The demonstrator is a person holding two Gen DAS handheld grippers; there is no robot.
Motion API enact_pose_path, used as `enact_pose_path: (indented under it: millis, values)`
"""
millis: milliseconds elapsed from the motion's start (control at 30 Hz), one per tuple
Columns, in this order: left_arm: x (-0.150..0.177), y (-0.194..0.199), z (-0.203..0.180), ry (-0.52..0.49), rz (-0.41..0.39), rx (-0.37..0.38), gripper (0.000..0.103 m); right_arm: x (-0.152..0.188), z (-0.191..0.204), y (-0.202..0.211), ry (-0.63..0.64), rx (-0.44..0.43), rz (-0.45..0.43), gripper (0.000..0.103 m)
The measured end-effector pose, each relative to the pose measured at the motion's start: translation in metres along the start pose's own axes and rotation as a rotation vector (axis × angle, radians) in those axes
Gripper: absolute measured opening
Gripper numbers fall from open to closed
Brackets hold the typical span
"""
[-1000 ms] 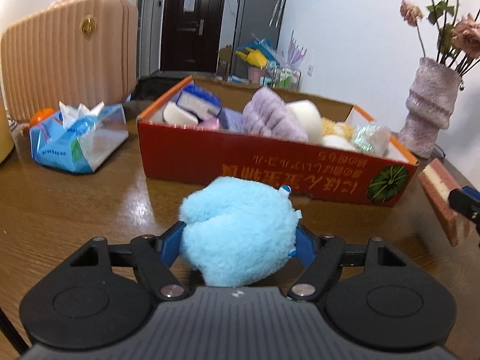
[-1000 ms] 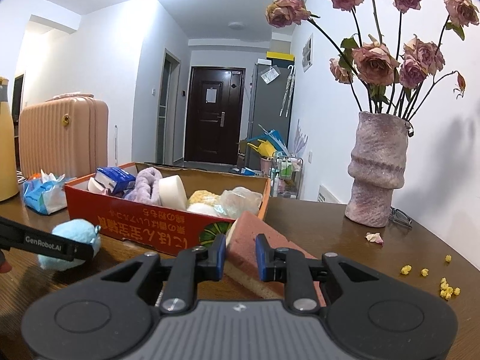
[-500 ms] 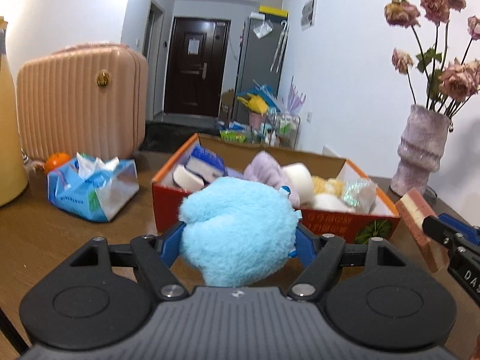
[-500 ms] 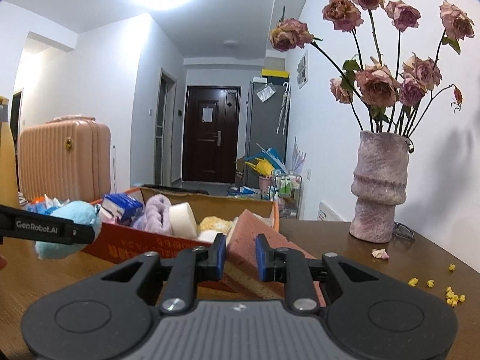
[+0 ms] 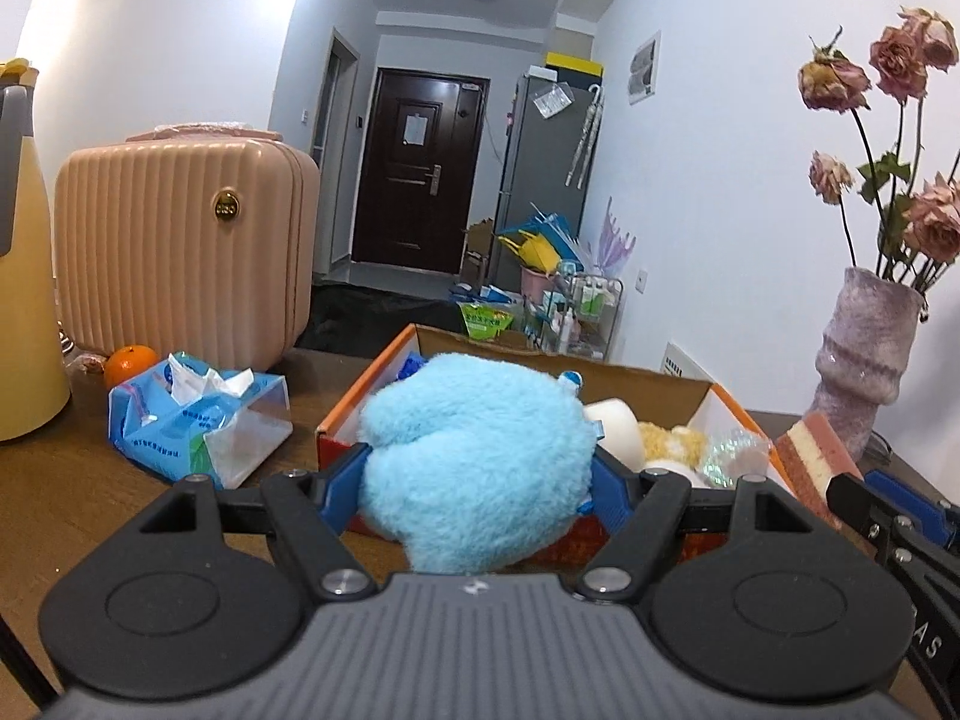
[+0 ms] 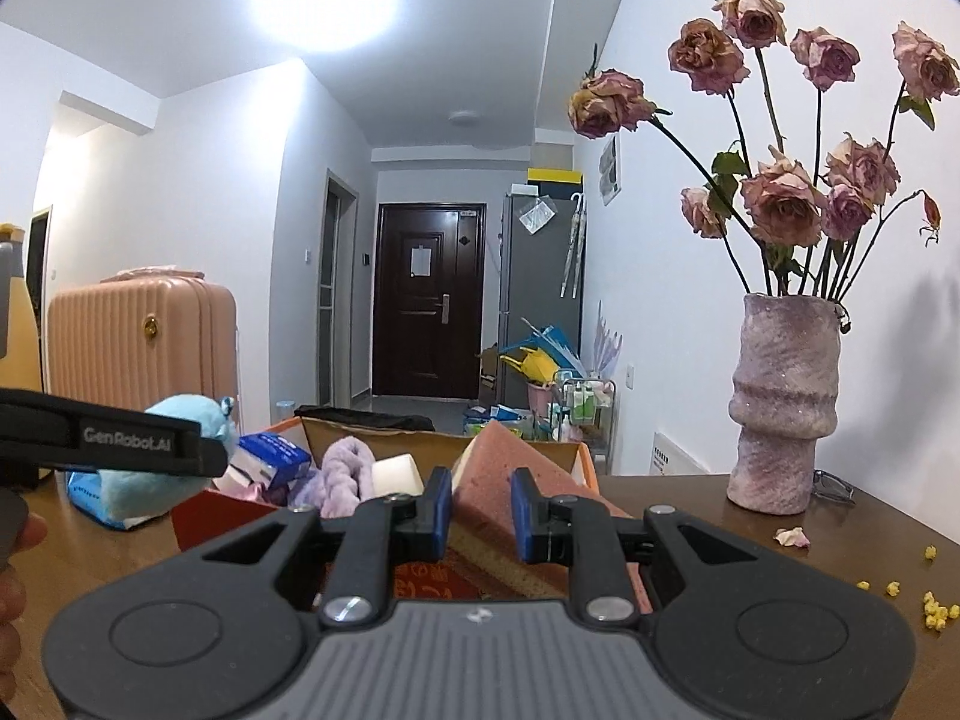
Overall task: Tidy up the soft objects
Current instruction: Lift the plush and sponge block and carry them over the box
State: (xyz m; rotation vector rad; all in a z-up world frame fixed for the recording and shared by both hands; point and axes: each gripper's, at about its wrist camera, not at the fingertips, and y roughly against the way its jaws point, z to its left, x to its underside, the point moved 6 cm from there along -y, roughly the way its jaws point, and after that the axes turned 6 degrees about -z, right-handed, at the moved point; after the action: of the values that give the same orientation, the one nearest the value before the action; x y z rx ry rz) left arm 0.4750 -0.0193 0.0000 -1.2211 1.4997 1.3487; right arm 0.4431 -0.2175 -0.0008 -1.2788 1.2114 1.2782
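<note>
Blue plush toy – fuzzy pile. Pink sponge – porous, matt. Box – cardboard, printed red outside. Table glossy wood; vase rough, glittery; suitcase ribbed plastic; tissue pack shiny film.

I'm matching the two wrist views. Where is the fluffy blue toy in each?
Left wrist: fluffy blue toy centre, clamped in the left tongs.
Right wrist: fluffy blue toy far left, partly behind the left tongs' arm.
Shared landmark: the red cardboard box.
</note>
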Motion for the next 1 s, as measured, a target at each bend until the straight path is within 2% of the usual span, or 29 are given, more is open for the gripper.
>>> enact_pose_path:
  millis: [433, 1000]
  values:
    - [-0.017, -0.023, 0.008, 0.052, -0.036, -0.032, 0.076, -0.010, 0.016, -0.029, -0.012, -0.009, -0.047, 0.020]
    - [-0.027, -0.075, -0.005, 0.030, -0.053, -0.035, 0.076, -0.015, 0.024, -0.085, -0.007, -0.019, -0.073, 0.020]
